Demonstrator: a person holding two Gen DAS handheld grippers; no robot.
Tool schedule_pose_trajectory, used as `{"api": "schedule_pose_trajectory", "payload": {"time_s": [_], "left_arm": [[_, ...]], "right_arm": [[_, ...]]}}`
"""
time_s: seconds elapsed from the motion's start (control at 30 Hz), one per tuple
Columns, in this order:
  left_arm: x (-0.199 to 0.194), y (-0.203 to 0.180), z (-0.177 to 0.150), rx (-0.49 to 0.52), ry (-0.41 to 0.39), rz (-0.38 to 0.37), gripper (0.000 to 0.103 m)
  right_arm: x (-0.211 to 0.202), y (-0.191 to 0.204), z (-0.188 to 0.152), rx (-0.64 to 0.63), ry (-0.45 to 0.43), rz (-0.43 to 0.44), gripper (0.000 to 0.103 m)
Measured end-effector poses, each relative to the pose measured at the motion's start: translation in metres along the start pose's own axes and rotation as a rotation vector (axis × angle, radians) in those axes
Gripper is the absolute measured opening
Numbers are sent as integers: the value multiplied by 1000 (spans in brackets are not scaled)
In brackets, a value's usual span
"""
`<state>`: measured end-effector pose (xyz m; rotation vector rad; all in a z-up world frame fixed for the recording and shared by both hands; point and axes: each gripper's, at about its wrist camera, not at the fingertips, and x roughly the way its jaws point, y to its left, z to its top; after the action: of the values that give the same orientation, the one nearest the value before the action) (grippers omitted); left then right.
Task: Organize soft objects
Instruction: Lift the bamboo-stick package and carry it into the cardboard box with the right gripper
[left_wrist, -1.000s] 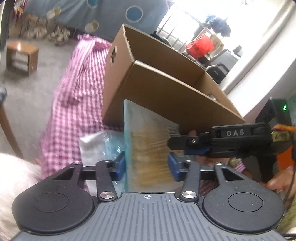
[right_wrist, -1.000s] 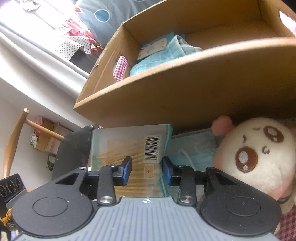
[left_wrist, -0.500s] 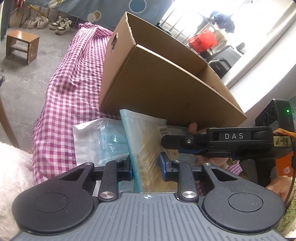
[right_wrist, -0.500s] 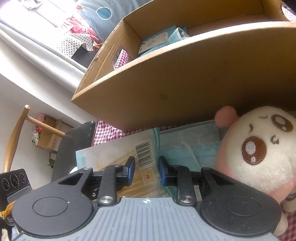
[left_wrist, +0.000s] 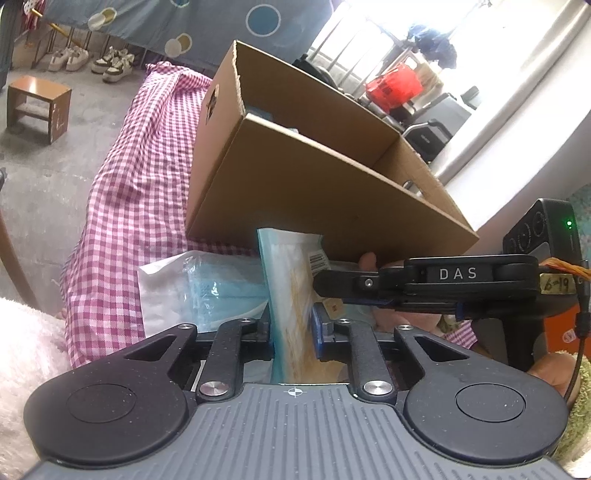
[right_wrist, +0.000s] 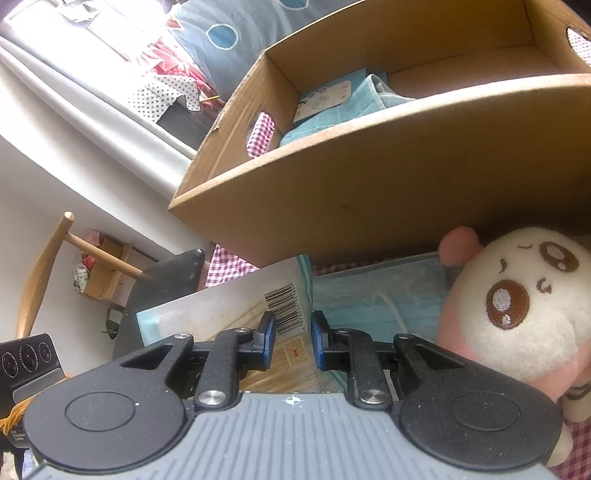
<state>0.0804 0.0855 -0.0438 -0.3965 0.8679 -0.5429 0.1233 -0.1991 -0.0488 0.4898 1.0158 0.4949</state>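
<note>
A pink-and-white checked cloth lies under the brown cardboard box, beside a cream-and-pink plush toy and seemingly pale-blue masks.

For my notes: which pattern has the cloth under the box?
Pink-and-white check cloth, clearest in the left wrist view.

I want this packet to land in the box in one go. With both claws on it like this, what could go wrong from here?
1. Both the left claw and the right claw have just been closing on the same thin packet; pulling apart could crease or tear it.
2. It sits right against the cardboard box wall, so lifting may snag the rim.
3. The plush toy alongside could get knocked.
</note>
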Motion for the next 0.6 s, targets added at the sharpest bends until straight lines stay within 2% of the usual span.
{"api": "schedule_pose_trajectory", "payload": {"time_s": [0.37,0.5,0.6], "left_arm": [[-11,-14,4,39,-35,-13,11],[-13,-19,6,52,-57,-1,5],[-16,-23,7,62,-64,5,5]], "right_arm": [[-13,3,-3,-17,-36,33,20],[-19,4,-5,-33,-57,42,19],[-23,5,-5,-33,-67,56,19]]}}
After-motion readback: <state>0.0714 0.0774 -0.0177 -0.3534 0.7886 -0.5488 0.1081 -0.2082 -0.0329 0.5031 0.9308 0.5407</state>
